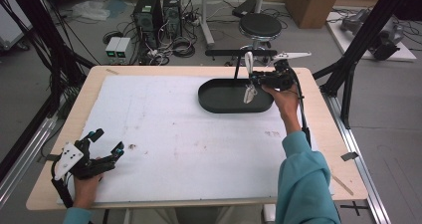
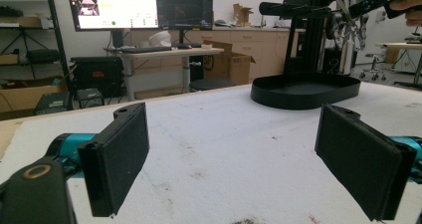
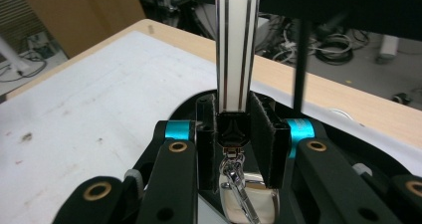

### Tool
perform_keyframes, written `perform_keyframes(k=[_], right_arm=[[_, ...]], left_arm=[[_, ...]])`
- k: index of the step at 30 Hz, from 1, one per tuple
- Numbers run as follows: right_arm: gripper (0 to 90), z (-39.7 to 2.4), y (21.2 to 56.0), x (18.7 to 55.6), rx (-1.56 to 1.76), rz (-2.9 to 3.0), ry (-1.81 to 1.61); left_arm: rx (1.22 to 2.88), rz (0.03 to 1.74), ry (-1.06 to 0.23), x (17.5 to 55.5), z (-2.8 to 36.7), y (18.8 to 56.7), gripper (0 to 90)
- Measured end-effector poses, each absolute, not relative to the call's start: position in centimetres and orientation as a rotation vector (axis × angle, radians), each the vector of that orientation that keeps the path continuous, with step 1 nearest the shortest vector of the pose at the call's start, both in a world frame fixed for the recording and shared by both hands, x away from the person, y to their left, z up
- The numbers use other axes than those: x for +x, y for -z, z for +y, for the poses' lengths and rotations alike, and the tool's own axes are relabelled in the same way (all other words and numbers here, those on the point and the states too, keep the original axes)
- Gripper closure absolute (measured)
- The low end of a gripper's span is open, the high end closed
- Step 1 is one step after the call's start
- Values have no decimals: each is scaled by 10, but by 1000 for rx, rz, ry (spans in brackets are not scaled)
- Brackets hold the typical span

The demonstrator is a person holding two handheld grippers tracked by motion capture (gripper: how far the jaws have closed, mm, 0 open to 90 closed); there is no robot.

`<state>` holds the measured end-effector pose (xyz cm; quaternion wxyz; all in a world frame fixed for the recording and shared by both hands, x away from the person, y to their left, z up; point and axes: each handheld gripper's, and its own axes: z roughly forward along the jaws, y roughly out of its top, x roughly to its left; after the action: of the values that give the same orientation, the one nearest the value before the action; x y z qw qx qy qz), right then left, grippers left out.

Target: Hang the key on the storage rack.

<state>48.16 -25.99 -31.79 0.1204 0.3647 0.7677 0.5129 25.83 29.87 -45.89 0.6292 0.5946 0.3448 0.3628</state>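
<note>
**Right gripper clamps a striped strap over the black tray; left gripper rests open**

The right gripper (image 3: pixel 234 134) has its two black jaws closed on a white strap (image 3: pixel 237 45) marked with thin dark lines. The strap runs straight up from between the fingers, and its black end piece sits squeezed between the pads. Just below the fingers hangs a metal clasp (image 3: pixel 238 184) fixed to that end piece. In the high view the right gripper (image 1: pixel 255 78) is held over the far right part of the table, and the strap (image 1: pixel 249 62) loops up to a black bar (image 1: pixel 241 52) on a thin post, with the strap's lower part dangling over the black oval tray (image 1: pixel 214 100). The tray lies directly beneath the fingers on the white mat (image 1: pixel 164 134).

The left gripper (image 1: pixel 106 145) rests on the near left part of the mat, jaws spread wide with nothing between them. From its own view the fingers (image 2: pixel 119 154) stand well apart, and the tray (image 2: pixel 304 90) lies well ahead of them, beyond the right finger, with the stained mat between
</note>
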Motion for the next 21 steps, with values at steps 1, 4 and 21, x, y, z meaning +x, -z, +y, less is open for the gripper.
perform_keyframes(k=[1, 4, 21], right_arm=[[746, -257, 318, 483, 1056, 2252, -1497], [746, -246, 318, 487, 1028, 2272, -1501], [745, -220, 332, 507, 1037, 2313, -1531]], left_arm=[[1362, 790, -831, 258, 299, 459, 142], [1364, 791, -832, 258, 299, 459, 143], [1362, 790, -832, 258, 299, 459, 143]])
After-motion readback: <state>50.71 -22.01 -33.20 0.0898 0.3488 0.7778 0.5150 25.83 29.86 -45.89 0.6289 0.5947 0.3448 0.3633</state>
